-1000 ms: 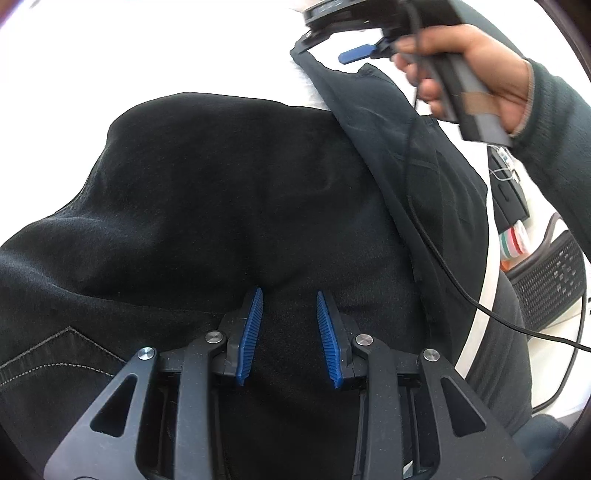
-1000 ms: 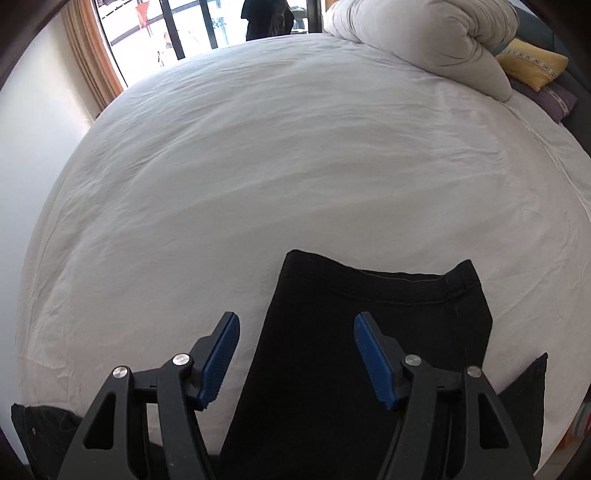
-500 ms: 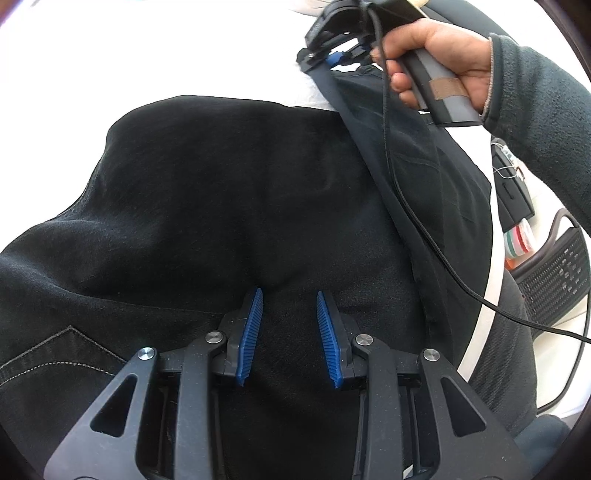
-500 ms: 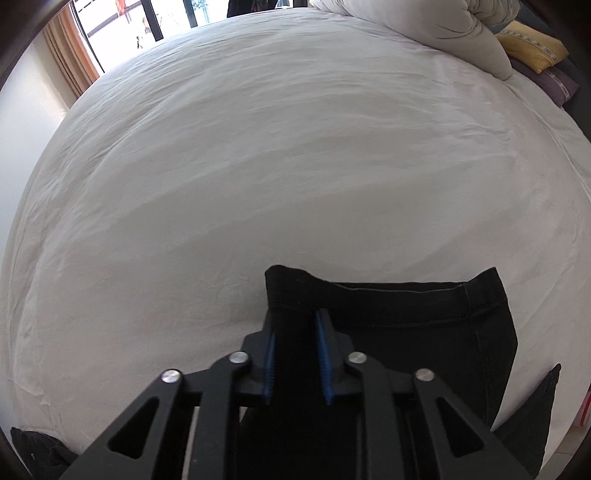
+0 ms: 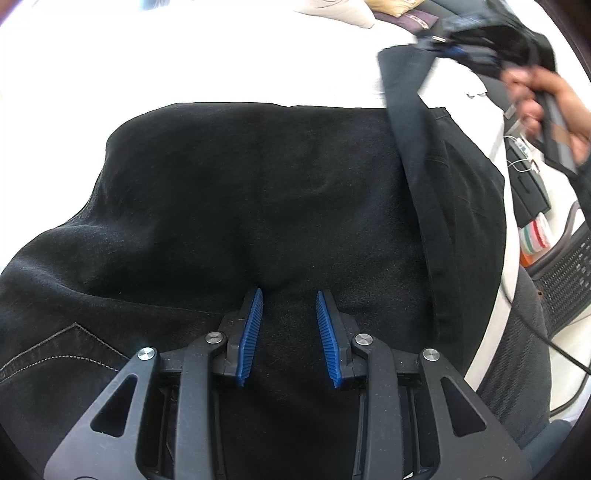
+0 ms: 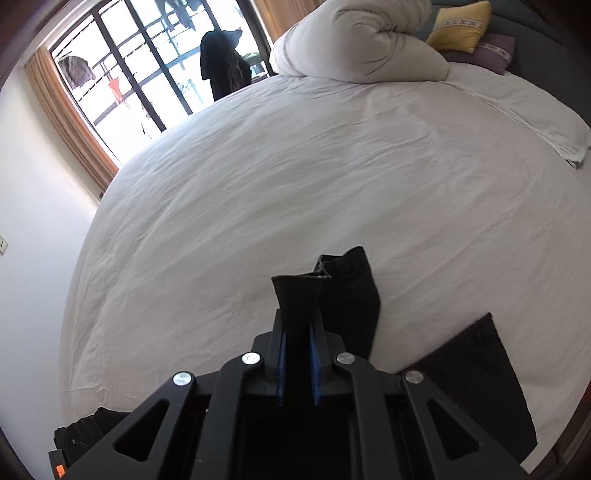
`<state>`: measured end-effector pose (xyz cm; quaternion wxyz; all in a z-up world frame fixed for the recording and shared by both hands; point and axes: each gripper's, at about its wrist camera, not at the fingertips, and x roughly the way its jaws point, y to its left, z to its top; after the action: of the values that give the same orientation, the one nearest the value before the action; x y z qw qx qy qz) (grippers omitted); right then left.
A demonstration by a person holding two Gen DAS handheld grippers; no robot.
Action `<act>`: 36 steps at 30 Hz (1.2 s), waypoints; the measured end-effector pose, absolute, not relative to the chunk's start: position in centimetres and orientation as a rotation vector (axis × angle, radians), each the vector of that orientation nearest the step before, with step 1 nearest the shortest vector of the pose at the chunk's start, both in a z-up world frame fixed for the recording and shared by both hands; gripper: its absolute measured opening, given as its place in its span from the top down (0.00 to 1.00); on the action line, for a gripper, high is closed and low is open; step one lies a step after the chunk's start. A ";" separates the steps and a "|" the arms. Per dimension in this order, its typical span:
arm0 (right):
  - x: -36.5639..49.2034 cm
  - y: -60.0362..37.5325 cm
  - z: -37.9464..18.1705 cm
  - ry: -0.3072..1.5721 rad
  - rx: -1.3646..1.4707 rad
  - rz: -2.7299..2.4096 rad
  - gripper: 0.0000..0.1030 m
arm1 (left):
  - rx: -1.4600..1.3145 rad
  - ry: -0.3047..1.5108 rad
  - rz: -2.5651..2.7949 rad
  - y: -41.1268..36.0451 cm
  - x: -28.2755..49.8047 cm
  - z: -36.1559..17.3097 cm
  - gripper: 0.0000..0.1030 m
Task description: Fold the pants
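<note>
Black pants point(image 5: 258, 192) lie spread on a white bed point(image 6: 295, 166). My left gripper point(image 5: 288, 306) rests on the pants near their middle, its jaws a little apart with fabric between the blue pads; whether it grips is unclear. My right gripper point(image 6: 297, 328) is shut on the hem of a pant leg point(image 6: 295, 295) and holds it lifted above the bed. In the left wrist view the right gripper point(image 5: 443, 40) shows at the top right with the leg point(image 5: 417, 147) hanging from it.
A rolled white duvet point(image 6: 354, 40) and pillows point(image 6: 461, 29) lie at the bed's far end. A window point(image 6: 147, 66) stands beyond the bed. A mesh chair point(image 5: 565, 273) and small items stand beside the bed at right.
My right gripper closed on the pant leg hem and lifted it up off the bed, moving right. My left gripper has stayed still on the pants.
</note>
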<state>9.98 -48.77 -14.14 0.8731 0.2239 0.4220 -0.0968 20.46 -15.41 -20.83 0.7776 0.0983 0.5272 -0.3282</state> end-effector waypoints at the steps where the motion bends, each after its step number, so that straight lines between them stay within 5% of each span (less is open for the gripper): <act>1: 8.6 -49.8 -13.9 0.864 0.495 -0.210 0.89 | 0.212 1.142 -0.707 -15.5 20.5 -20.9 0.72; 14: -7.8 -58.9 -18.8 0.763 0.768 -0.433 0.90 | 0.255 1.157 -0.671 -17.4 20.2 -20.6 0.72; 20: -8.7 -59.4 -23.2 0.794 0.819 -0.474 0.90 | 0.259 1.165 -0.652 -18.1 20.2 -20.5 0.72; 36: -10.7 -60.4 -24.4 0.700 0.943 -0.476 0.91 | 0.265 1.147 -0.615 -18.6 20.0 -20.0 0.72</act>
<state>-10.65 -60.39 -24.37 0.8060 0.4404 0.3271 -0.2223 20.00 -18.63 -20.05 0.7875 0.1228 0.5323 -0.2854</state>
